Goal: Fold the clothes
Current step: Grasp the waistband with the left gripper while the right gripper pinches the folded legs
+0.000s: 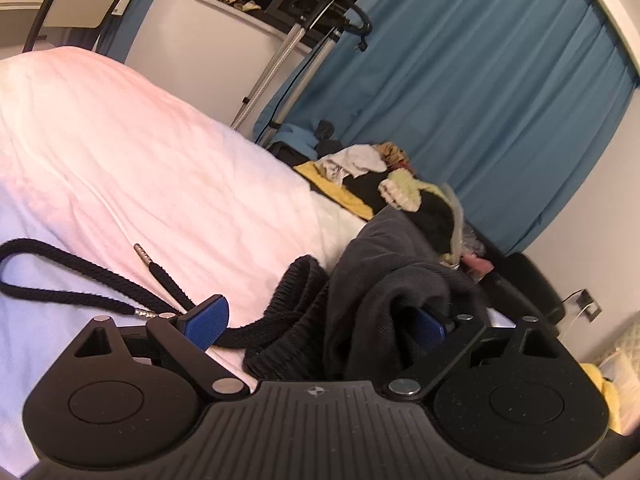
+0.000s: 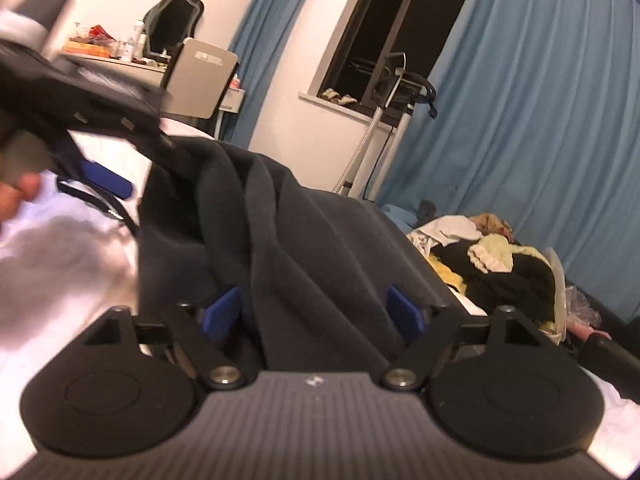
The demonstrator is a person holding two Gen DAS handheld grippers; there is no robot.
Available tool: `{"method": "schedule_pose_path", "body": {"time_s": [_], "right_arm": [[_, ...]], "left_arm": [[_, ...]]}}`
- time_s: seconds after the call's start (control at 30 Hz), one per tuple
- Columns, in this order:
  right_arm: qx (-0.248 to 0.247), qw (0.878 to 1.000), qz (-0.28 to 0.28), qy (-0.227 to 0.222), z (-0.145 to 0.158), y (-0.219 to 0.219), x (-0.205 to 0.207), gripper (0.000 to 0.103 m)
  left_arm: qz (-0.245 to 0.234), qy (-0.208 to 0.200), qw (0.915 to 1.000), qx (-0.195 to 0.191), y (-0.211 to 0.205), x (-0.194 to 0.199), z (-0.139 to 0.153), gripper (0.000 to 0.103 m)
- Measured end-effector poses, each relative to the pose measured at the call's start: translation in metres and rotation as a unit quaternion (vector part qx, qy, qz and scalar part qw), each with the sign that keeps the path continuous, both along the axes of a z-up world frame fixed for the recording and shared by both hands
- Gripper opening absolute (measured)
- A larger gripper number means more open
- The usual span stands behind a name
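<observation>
Sitting right between the wide-spread fingers of the right gripper (image 2: 312, 314): a thick fold of the dark grey garment (image 2: 280, 232), running from bottom centre of the right wrist frame up toward upper left, long axis roughly along the fingers. Blue pads w/ a clear gap to the cloth on both sides, so spread apart and gripping nothing, only straddling it.

Showing at mid left of that frame: the left gripper (image 2: 116, 172), blurred, at the garment's far raised edge. In its own view, left gripper (image 1: 320, 324) w/ jaws also far apart; cloth draping over the right-hand pad, left pad bare, so not pinching (looks more like cloth resting on one finger than a hold).

Looking heavy and soft: charcoal knit, ribbed black band (image 1: 292, 300) at lower centre of the left view, black drawcord (image 1: 80, 300) trailing to the left edge across the white bedding (image 1: 120, 140). Bunched in ridges, not flat, not in a neat folded shape.

Lying beyond, right of centre in both frames: a mixed clothes pile (image 1: 384, 184).

Both grippers at the garment; right one better centred on a fold, prob. needing only to close.
</observation>
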State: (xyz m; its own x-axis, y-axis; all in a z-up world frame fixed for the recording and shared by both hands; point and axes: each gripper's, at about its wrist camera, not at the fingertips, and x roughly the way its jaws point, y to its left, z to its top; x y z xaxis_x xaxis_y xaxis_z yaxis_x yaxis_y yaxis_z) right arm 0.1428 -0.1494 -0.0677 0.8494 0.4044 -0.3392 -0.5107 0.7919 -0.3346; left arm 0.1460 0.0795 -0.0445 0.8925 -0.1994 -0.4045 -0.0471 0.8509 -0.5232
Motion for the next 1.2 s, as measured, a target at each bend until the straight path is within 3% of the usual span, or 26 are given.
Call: {"method": "schedule_pose_path", "body": {"time_s": [0.03, 0.07, 0.1, 0.17, 0.27, 0.4, 0.73, 0.87, 0.93, 1.03, 1.07, 1.2], "right_arm": [[-0.006, 1.0, -0.004, 0.006, -0.001, 0.001, 0.003, 0.059], [-0.01, 1.0, -0.008, 0.011, -0.003, 0.002, 0.005, 0.041], [-0.009, 1.0, -0.012, 0.014, -0.003, 0.001, 0.006, 0.03], [0.004, 1.0, -0.026, 0.005, 0.001, -0.001, 0.004, 0.021], [0.028, 0.998, -0.043, -0.027, 0.014, -0.006, 0.0, 0.018], [0.038, 0.996, -0.057, -0.049, 0.023, -0.012, -0.005, 0.016], [0.035, 0.994, -0.082, -0.058, 0.023, -0.015, -0.002, 0.016], [0.039, 0.994, -0.081, -0.055, 0.024, -0.016, -0.003, 0.017], [0.045, 0.994, -0.082, -0.052, 0.025, -0.017, -0.007, 0.017], [0.056, 0.994, -0.082, -0.041, 0.028, -0.018, -0.009, 0.017], [0.054, 0.995, -0.08, -0.041, 0.027, -0.018, -0.01, 0.017], [0.037, 0.996, -0.069, -0.037, 0.023, -0.014, -0.015, 0.018]], "left_arm": [[0.001, -0.014, 0.9999, -0.006, 0.0, -0.005, 0.004, 0.095], [0.002, -0.028, 0.9995, -0.014, 0.0, -0.01, 0.009, 0.095], [-0.007, -0.039, 0.9987, -0.032, 0.0, -0.013, 0.011, 0.095], [-0.029, -0.061, 0.995, -0.075, 0.002, -0.017, 0.015, 0.095], [-0.111, -0.059, 0.9809, -0.148, -0.004, -0.009, 0.007, 0.096], [-0.159, -0.019, 0.9562, -0.245, -0.013, 0.01, -0.021, 0.096], [-0.263, -0.051, 0.9039, -0.333, -0.019, 0.012, -0.016, 0.096], [-0.243, -0.02, 0.927, -0.285, -0.037, 0.015, -0.026, 0.097], [-0.207, -0.008, 0.9448, -0.254, -0.041, 0.021, -0.04, 0.097], [-0.167, -0.011, 0.9581, -0.232, -0.041, 0.037, -0.059, 0.097], [-0.153, -0.016, 0.9598, -0.235, -0.038, 0.041, -0.062, 0.097], [-0.111, -0.025, 0.9468, -0.301, -0.026, 0.059, -0.077, 0.094]]}}
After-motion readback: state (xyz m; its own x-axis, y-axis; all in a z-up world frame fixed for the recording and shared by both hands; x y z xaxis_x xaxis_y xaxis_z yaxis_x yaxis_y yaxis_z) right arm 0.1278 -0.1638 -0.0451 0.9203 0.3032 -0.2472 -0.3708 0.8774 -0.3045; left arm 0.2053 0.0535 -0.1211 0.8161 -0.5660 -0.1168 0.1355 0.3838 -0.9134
